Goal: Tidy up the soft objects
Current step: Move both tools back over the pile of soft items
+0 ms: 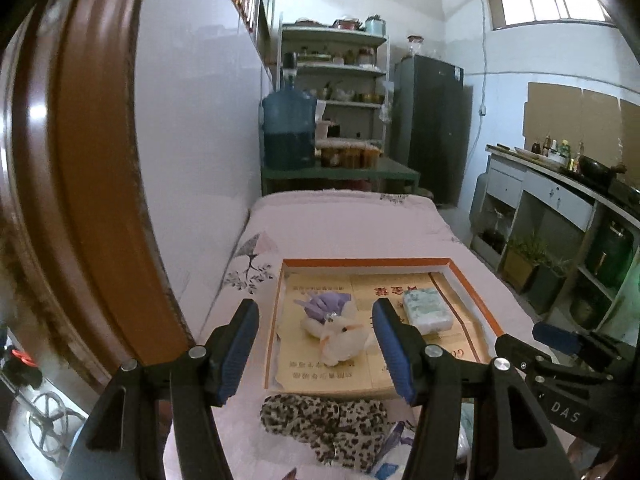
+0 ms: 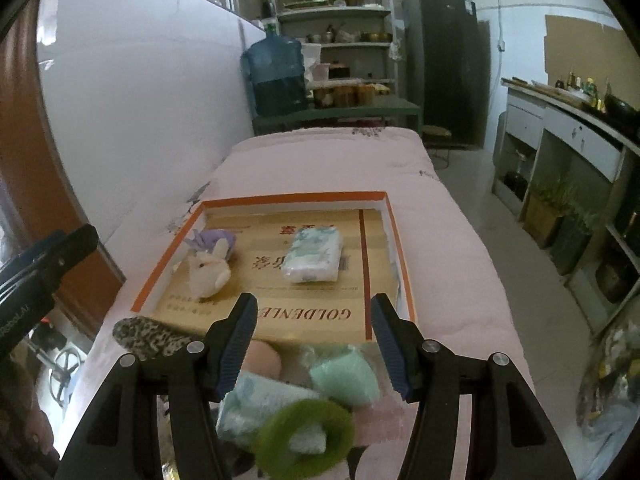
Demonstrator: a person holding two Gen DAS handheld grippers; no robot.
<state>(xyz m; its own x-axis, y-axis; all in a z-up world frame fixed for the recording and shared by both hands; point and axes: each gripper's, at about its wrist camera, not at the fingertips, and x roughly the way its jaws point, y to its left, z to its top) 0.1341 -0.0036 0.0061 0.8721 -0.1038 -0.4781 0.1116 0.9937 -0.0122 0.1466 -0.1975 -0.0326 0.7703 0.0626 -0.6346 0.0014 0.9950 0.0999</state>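
Observation:
An orange-rimmed cardboard box (image 1: 472, 292) (image 2: 394, 232) lies open on the pink bedspread. Inside it rest a white plush rabbit (image 1: 340, 340) (image 2: 208, 270) with a purple cloth (image 1: 326, 304) (image 2: 212, 240) behind it, and a pale tissue pack (image 1: 427, 309) (image 2: 314, 256). My left gripper (image 1: 316, 350) hovers open above the box's near side, nothing between its fingers. A leopard-print soft item (image 1: 324, 420) (image 2: 146, 336) lies just in front of the box. My right gripper (image 2: 314, 346) is open over a pile: a green ring (image 2: 306, 432), a mint towel roll (image 2: 346, 376), a pale towel (image 2: 256, 404), a pink piece (image 2: 262, 360).
The bed (image 1: 340, 224) (image 2: 320, 160) runs along a white wall on the left. A brown door frame (image 1: 80, 160) stands close at left. A water jug (image 1: 288, 132), shelves and a dark fridge (image 1: 432, 128) stand beyond the bed. A kitchen counter (image 2: 568, 120) lines the right side.

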